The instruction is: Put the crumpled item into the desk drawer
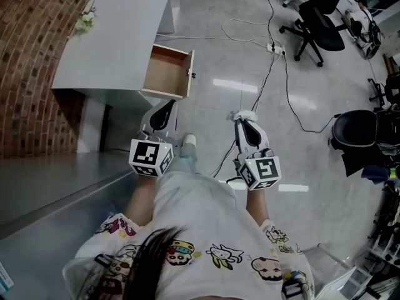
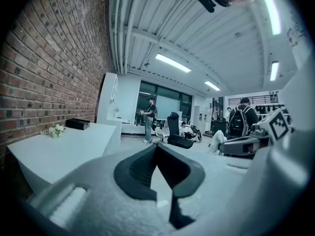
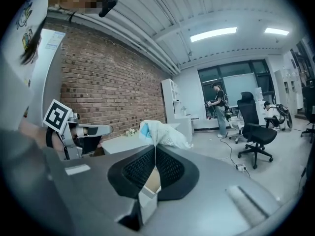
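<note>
The crumpled item (image 1: 244, 114), a white wad with a blue patch, is pinched at the tips of my right gripper (image 1: 242, 120), which is shut on it above the floor. In the right gripper view the crumpled item (image 3: 160, 133) sticks up just past the closed jaws. The desk drawer (image 1: 167, 72) stands pulled open, its wooden inside bare, on the front of the white desk (image 1: 112, 39). My left gripper (image 1: 169, 105) hovers just short of the drawer, shut with nothing in it (image 2: 157, 146). From the left gripper view, the right gripper (image 2: 244, 144) is alongside.
Small white flowers (image 1: 85, 20) and a black box (image 2: 78, 124) sit on the desk by the brick wall (image 1: 28, 55). Cables and a power strip (image 1: 275, 47) run across the floor. Black office chairs (image 1: 319, 19) stand at the far right. People stand far off (image 3: 219, 107).
</note>
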